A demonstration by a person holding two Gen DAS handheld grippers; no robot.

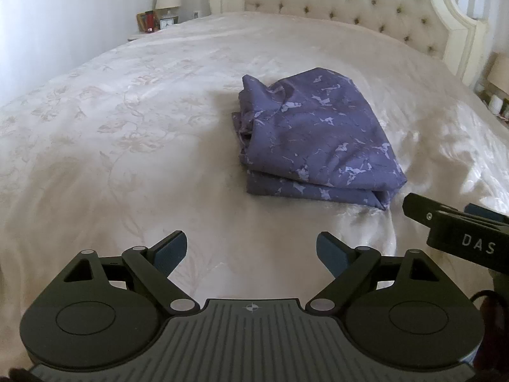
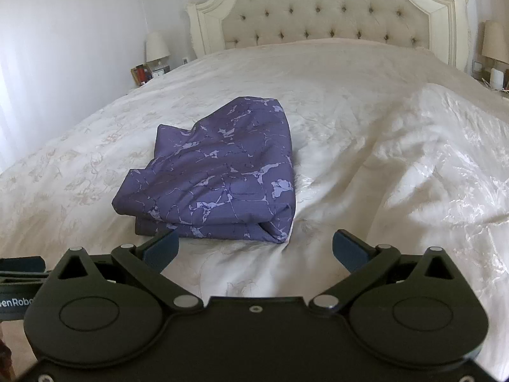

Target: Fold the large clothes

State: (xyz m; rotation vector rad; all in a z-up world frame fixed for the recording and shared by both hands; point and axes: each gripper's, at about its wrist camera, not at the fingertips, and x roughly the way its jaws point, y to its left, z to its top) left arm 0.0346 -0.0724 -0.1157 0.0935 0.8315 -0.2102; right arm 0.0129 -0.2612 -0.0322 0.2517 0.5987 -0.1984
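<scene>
The left hand-held gripper [image 1: 251, 251] and right hand-held gripper [image 2: 254, 250] both hang wide apart and empty, clear of the folded purple cloth [image 1: 315, 137], which rests mid-bed [image 1: 127, 127], so folding looks complete.

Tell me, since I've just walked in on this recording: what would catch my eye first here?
The folded purple patterned cloth stands out, lying alone in the middle of the cream bedspread. Behind it rises a tufted headboard, with a lamp on the nightstand at the left. In front, the left gripper and right gripper are both open, holding nothing.
</scene>
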